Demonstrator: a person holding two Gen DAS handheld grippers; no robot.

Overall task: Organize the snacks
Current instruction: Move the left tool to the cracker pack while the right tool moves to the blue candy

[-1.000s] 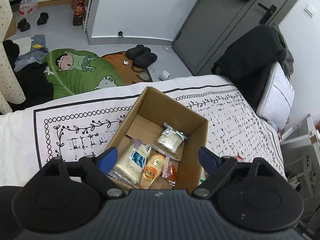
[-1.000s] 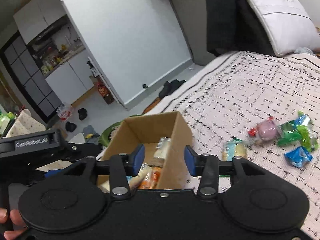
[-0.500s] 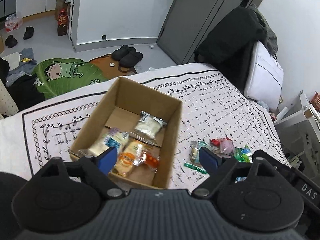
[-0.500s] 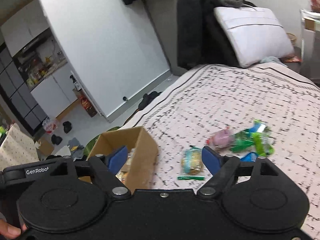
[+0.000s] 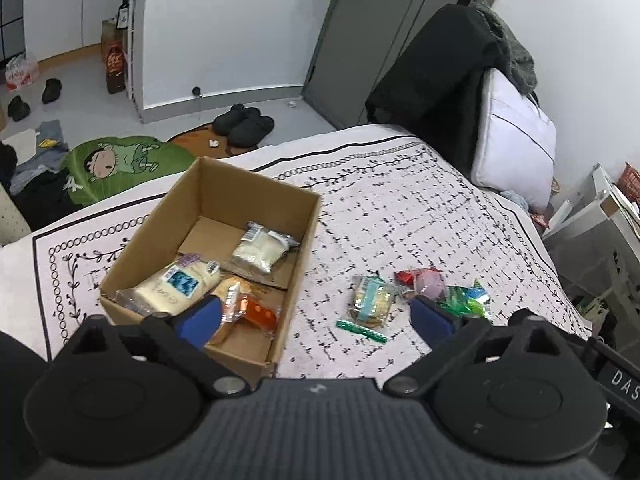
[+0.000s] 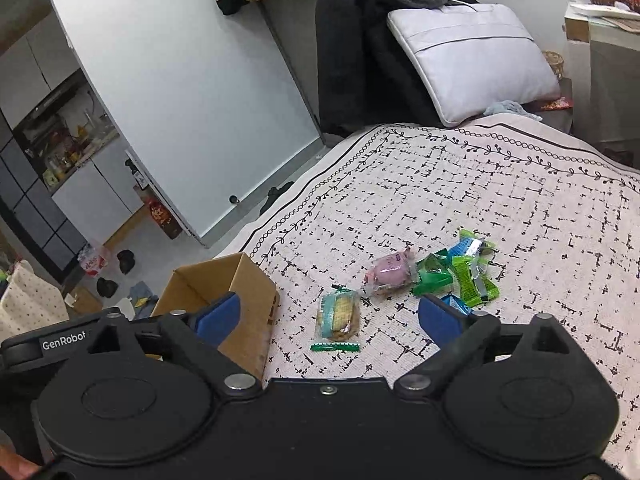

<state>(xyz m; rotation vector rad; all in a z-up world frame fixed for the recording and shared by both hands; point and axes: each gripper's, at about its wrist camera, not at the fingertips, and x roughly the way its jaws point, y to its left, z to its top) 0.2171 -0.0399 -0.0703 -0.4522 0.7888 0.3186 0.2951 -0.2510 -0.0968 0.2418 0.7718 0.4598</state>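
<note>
Both my left gripper (image 5: 316, 318) and right gripper (image 6: 328, 318) jaws are opening, nothing between them. The cardboard box (image 5: 168, 216) sits near the bed's (image 5: 420, 208) foot edge, loose snacks (image 6: 436, 276) beside it.

Cardboard box (image 6: 256, 300), cracker packet (image 6: 337, 316), pink snack (image 6: 390, 273), green wrappers (image 6: 472, 276)

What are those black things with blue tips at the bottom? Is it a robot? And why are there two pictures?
No robot: a person holds a grabber tool in each hand. Each tool has a camera looking along its two blue fingers, so you get two pictures. One shows the left gripper, the other the right gripper. Both are opening wider, with nothing between their fingers. They look down at a patterned cloth. On it stands a cardboard box with a few snacks inside. Beside it lie loose ones: a cracker pack, a pink sweet and green and blue wrappers.
</note>
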